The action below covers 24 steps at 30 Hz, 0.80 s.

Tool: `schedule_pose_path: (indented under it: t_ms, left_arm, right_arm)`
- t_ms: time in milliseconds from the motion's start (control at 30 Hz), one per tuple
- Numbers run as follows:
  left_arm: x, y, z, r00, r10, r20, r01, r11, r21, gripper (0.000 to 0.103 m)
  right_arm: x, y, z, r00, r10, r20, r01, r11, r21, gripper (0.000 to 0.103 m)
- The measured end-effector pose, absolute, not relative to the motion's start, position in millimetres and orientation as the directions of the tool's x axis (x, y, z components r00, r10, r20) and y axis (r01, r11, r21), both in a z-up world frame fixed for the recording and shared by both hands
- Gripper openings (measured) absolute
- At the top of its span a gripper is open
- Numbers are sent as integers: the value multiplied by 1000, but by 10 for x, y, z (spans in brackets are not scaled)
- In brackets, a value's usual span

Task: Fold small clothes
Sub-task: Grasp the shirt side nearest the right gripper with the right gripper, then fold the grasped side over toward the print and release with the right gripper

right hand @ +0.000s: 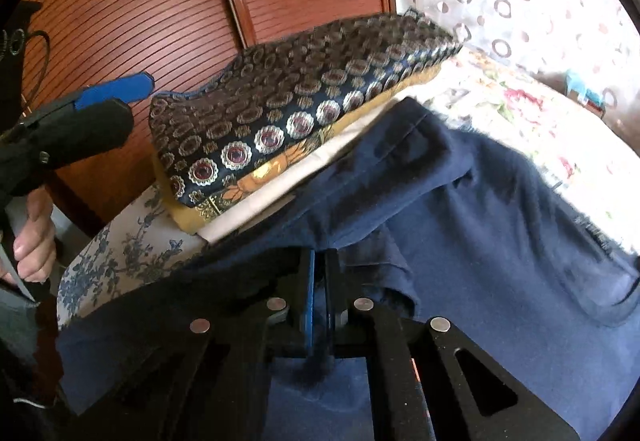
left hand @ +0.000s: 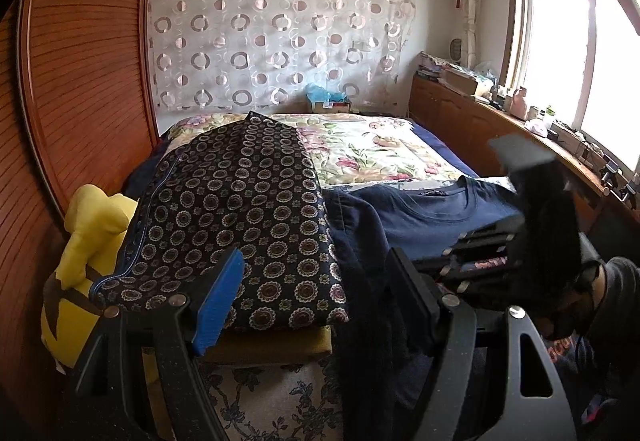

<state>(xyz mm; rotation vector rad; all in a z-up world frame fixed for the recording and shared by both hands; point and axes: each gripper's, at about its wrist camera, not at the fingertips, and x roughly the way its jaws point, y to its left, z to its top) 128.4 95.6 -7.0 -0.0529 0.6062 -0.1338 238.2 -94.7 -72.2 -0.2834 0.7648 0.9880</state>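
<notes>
A navy T-shirt [left hand: 420,213] lies spread on the bed, its round neck towards the window and one edge hanging over the near side. In the right wrist view my right gripper [right hand: 320,261] is shut on a raised fold of this navy T-shirt [right hand: 460,209], with cloth bunched between the pads. The left wrist view shows the right gripper [left hand: 536,209] as a dark blur over the shirt. My left gripper [left hand: 316,257] stands open in front of the patterned cushion, with nothing pinched. The left gripper [right hand: 140,103] also shows left of the cushion, held by a hand [right hand: 32,241].
A dark cushion with ring patterns [left hand: 240,217] sits on the bed left of the shirt. A yellow plush toy [left hand: 92,241] leans against the wooden wardrobe [left hand: 80,81]. A floral quilt [left hand: 372,145] covers the far bed. A cluttered low cabinet [left hand: 480,121] runs under the window.
</notes>
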Motion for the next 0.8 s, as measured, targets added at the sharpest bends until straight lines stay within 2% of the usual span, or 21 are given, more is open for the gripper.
schedule_pose_path:
  t_ms: [333, 633, 733, 800]
  left_arm:
    - [1411, 840, -84, 806, -159, -570, 132, 987, -89, 74]
    - [1541, 691, -80, 796, -173, -580, 157, 985, -77, 74]
    - [1609, 611, -96, 787, -175, -591, 169, 983, -67, 74]
    - [1644, 580, -111, 782, -173, -598, 173, 983, -59, 74]
  right_arm:
    - [2569, -1385, -367, 434, 640, -634, -780, 620, 92, 2]
    - [2696, -1679, -286, 616, 448, -648, -614, 788, -39, 2]
    - [2727, -1711, -333, 626, 429, -651, -582, 813, -24, 2]
    - [2714, -1708, -355, 630, 413, -657, -567, 823, -26, 6]
